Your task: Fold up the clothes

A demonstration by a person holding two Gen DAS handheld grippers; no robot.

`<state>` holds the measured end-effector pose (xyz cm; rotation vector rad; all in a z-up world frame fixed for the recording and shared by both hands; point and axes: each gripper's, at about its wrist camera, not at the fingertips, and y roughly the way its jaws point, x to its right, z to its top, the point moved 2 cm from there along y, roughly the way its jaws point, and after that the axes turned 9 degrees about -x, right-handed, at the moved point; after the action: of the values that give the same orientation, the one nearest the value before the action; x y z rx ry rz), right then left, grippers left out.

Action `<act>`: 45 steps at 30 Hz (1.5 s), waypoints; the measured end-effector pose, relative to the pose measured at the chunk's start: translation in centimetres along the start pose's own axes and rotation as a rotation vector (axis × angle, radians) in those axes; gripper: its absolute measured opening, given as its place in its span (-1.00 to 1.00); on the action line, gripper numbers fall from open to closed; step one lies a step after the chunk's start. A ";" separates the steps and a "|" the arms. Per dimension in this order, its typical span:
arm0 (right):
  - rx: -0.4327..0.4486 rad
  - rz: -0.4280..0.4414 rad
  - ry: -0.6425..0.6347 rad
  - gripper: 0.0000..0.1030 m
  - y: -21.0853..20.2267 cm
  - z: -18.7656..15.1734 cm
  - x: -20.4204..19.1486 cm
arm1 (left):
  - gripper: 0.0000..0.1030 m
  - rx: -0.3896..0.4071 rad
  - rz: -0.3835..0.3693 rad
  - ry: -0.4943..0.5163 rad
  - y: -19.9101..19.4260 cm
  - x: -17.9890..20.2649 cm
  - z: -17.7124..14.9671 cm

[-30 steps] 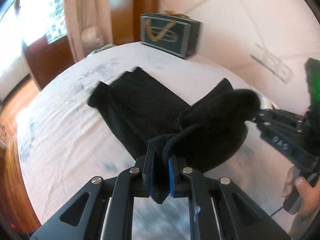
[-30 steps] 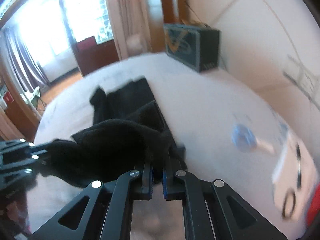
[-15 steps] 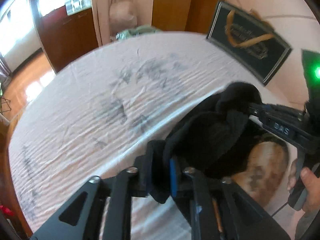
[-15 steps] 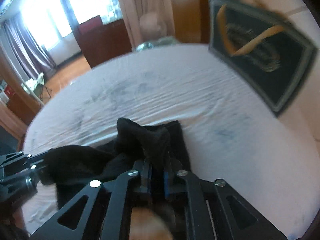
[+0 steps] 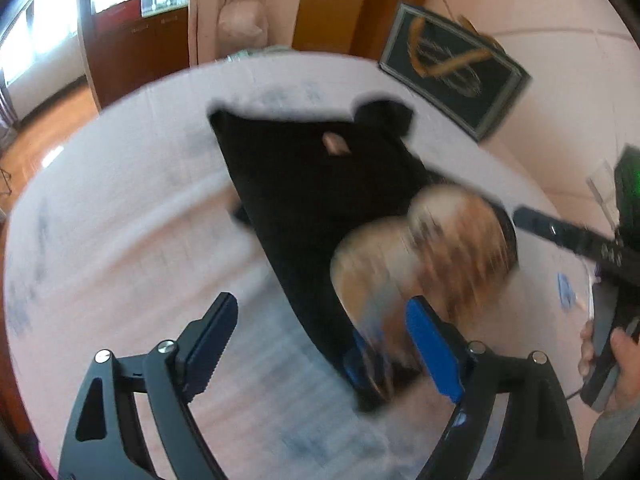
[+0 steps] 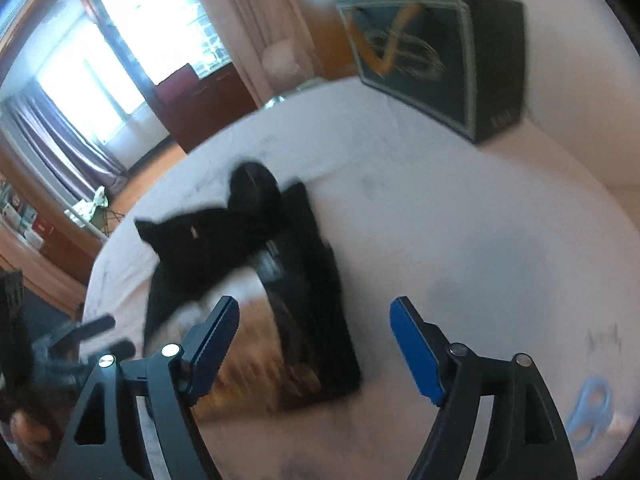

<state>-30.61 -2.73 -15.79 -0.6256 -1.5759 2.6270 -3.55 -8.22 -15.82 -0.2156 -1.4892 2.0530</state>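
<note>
Now both claws stand wide and hold nothing — my left claw (image 5: 320, 316) and right claw (image 6: 314, 320) hover over the black garment (image 5: 312, 184), which lies on the bed (image 5: 120, 240), long axis running away ahead, near edge between them.

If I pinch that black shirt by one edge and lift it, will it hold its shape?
Probably not: the black shirt looks soft, with a bunched lump at its far end, so it would likely droop. It lies flat on the sheet, so it probably slides rather than rolls.
</note>
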 end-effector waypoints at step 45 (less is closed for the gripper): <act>-0.030 -0.066 -0.001 0.38 4.4 -0.7 -0.2 | 0.47 0.109 0.171 0.209 5.6 1.6 10.3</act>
<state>-29.31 -4.35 -19.74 -0.5631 -1.6098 2.5618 -11.55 -16.84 -16.86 -0.5131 -1.2658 2.1625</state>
